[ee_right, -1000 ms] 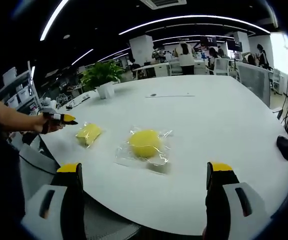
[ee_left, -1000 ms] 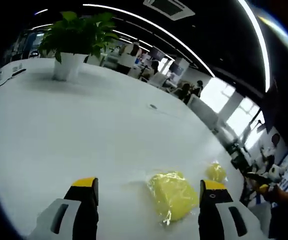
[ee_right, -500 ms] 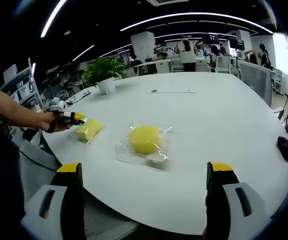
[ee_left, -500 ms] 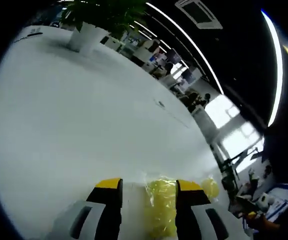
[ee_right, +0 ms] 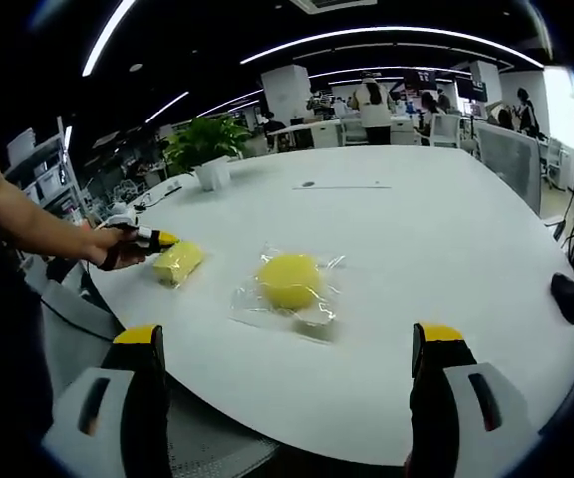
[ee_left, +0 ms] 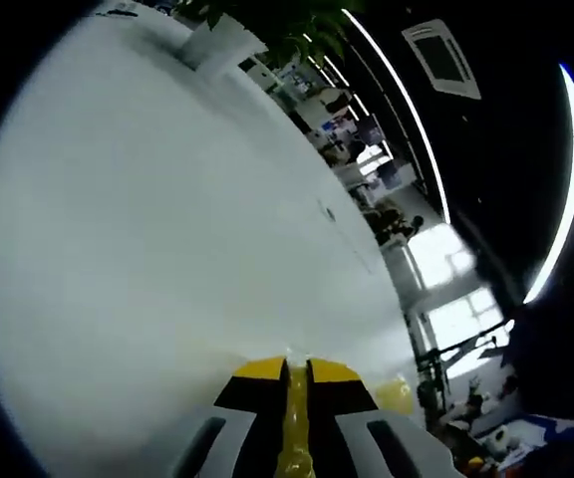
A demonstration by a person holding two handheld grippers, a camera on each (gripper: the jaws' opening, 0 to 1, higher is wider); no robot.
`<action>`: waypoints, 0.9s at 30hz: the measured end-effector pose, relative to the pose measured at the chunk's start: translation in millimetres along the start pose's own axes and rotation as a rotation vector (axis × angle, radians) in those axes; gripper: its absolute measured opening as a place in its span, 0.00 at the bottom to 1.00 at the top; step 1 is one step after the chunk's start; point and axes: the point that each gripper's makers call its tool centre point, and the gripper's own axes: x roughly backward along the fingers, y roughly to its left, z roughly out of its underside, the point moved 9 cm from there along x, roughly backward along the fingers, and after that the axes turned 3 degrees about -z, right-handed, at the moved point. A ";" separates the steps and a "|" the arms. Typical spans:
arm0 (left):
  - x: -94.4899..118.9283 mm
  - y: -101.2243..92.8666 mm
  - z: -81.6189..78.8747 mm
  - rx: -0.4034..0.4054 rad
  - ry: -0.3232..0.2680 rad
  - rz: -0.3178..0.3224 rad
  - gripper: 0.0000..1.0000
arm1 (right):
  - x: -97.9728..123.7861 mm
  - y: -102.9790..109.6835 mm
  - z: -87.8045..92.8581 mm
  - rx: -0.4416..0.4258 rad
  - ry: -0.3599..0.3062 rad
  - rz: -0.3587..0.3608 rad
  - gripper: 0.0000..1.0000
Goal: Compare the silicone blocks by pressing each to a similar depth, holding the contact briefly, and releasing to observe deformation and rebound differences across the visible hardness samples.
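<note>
Two bagged yellow samples on white counter (ee_right: 446, 239): left claw (ee_left: 297, 373) pinching first block (ee_right: 177, 262); hold steady, release slowly. Round block (ee_right: 289, 279) untouched; right claw (ee_right: 292, 344) spread.

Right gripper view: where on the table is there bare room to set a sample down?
Free: the wide white table between the round yellow block and the dark mouse, and back toward the potted plant. Crowded: the near-left edge, where the left gripper squeezes the bagged yellow block.
</note>
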 end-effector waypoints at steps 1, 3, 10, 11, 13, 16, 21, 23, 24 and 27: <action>0.6 1.0 -0.3 -0.020 -0.005 -0.013 0.03 | 0.0 0.2 0.1 -0.003 -0.002 0.001 0.96; 0.9 2.0 0.5 0.000 -0.007 -0.017 0.01 | -0.4 0.6 0.9 -0.005 -0.003 0.001 0.96; 1.6 0.4 1.5 -0.043 0.024 -0.014 0.00 | -1.4 3.6 2.4 -0.007 0.000 0.000 0.96; 1.6 0.4 2.1 -0.041 0.037 -0.015 0.00 | -1.6 3.9 2.5 -0.007 0.000 -0.001 0.96; 2.7 -0.7 2.7 -0.041 0.037 -0.023 0.00 | -2.2 4.1 3.1 -0.006 0.001 -0.002 0.96; 3.5 -2.1 3.6 -0.007 0.038 -0.029 0.00 | -2.6 3.2 4.2 -0.012 0.003 0.002 0.96; 2.4 -7.2 2.2 0.067 0.015 -0.014 0.00 | -2.3 3.5 4.3 -0.010 0.001 0.001 0.96; 3.4 -9.2 1.1 0.082 0.004 -0.010 0.00 | -2.3 2.7 5.2 -0.014 0.003 0.002 0.96; 4.9 -13.3 0.1 0.071 -0.012 0.006 0.00 | -2.3 2.5 5.2 -0.014 0.002 0.003 0.96; 9.1 -24.4 -5.9 -0.046 -0.060 0.064 0.00 | -2.3 2.9 3.7 -0.018 -0.006 0.001 0.96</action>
